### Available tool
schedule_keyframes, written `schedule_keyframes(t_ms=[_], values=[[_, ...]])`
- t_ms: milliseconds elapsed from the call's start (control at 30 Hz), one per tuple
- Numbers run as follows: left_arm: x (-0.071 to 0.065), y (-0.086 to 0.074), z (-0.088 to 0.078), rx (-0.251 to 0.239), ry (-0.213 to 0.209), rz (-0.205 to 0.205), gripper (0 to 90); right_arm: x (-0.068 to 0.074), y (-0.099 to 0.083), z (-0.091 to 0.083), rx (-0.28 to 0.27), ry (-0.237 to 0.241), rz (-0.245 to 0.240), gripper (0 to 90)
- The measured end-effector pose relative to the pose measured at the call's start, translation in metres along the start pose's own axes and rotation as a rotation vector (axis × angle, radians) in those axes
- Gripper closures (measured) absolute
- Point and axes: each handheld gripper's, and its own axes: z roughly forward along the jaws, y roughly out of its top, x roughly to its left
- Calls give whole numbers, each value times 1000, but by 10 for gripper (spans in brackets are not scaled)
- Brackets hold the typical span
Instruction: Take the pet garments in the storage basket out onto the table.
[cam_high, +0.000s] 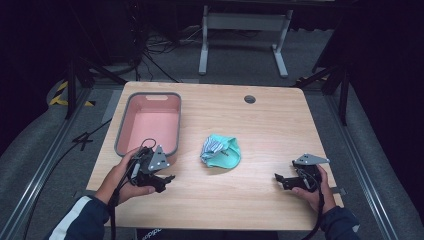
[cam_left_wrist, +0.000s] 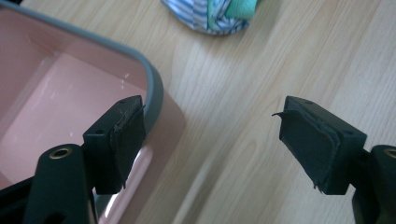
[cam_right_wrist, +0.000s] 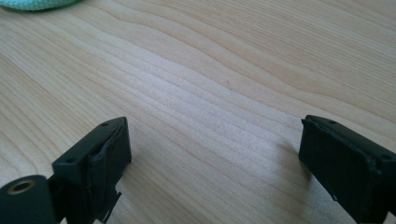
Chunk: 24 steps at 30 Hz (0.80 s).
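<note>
A crumpled teal cloth with a blue-striped part (cam_high: 220, 151) lies in the middle of the wooden table (cam_high: 260, 130). A pink bin with a grey rim (cam_high: 148, 121) stands empty at the left. My left gripper (cam_high: 165, 181) is open near the bin's near right corner, nothing between its jaws; its own view shows the bin's rim (cam_left_wrist: 154, 88) and the cloth (cam_left_wrist: 210, 14) ahead. My right gripper (cam_high: 280, 180) is open at the table's right front, jaws wide over bare wood, with the cloth's edge (cam_right_wrist: 37, 3) far off at the top left.
A round cable hole (cam_high: 249, 99) sits in the table's far side. A white desk frame (cam_high: 244, 35) and cables (cam_high: 155, 47) are on the floor beyond. Metal rails (cam_high: 45, 165) run along both sides.
</note>
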Motion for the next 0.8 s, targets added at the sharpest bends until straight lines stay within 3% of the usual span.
schedule_keyframes(t_ms=[567,667,800], values=[[11,-78,14,72,22,-62,222,0,0,0,0,0,-1,95],[15,-89,18,77,21,-84,217,0,0,0,0,1,0,95],[21,-106,22,51,10,-144,210,0,0,0,0,0,0,95]])
